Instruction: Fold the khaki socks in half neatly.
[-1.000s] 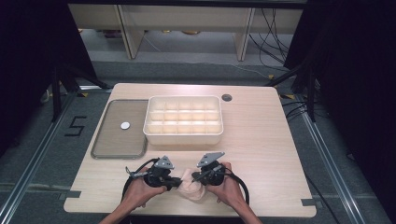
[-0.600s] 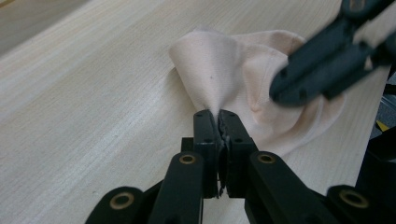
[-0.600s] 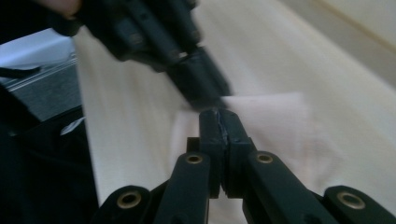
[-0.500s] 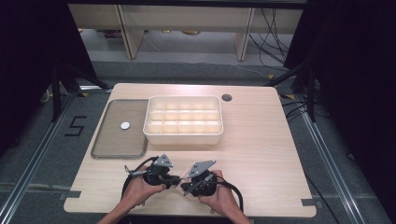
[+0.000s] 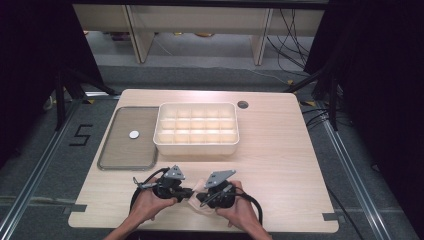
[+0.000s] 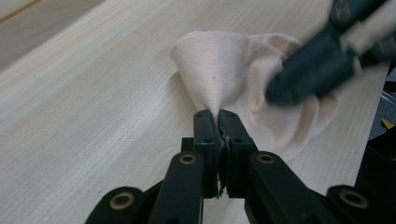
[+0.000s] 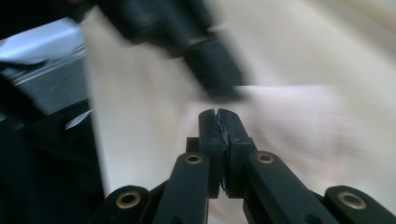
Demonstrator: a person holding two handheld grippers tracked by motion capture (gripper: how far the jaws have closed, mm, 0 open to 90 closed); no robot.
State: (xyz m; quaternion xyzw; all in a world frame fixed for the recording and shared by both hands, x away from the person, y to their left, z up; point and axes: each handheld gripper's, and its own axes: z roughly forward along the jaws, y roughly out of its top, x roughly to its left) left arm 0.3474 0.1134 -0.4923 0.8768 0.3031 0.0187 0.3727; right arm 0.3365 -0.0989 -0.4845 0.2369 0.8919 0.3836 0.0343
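Left tongs point(image 6: 218, 114): jaws pressed together, pinching a raised peak of the pale pink cloth point(image 6: 224, 70); the fabric fans out from the tips into a cone, away from the hand. Right tongs point(image 7: 218, 114): jaws closed tight; picture blurred, pink fabric lies just beyond the tips, and I cannot tell whether any of it is caught between them. In the high view the left tongs point(image 5: 187, 191) and right tongs point(image 5: 202, 198) point at each other, tips near, with the cloth point(image 5: 197, 192) bunched between them at the near edge of the worktop point(image 5: 280, 160). Key relation: cloth sits between the two hands, so any spreading would run left-right. The left hand has the sure hold. Compartment tray point(image 5: 196, 129) stands well apart, farther back.
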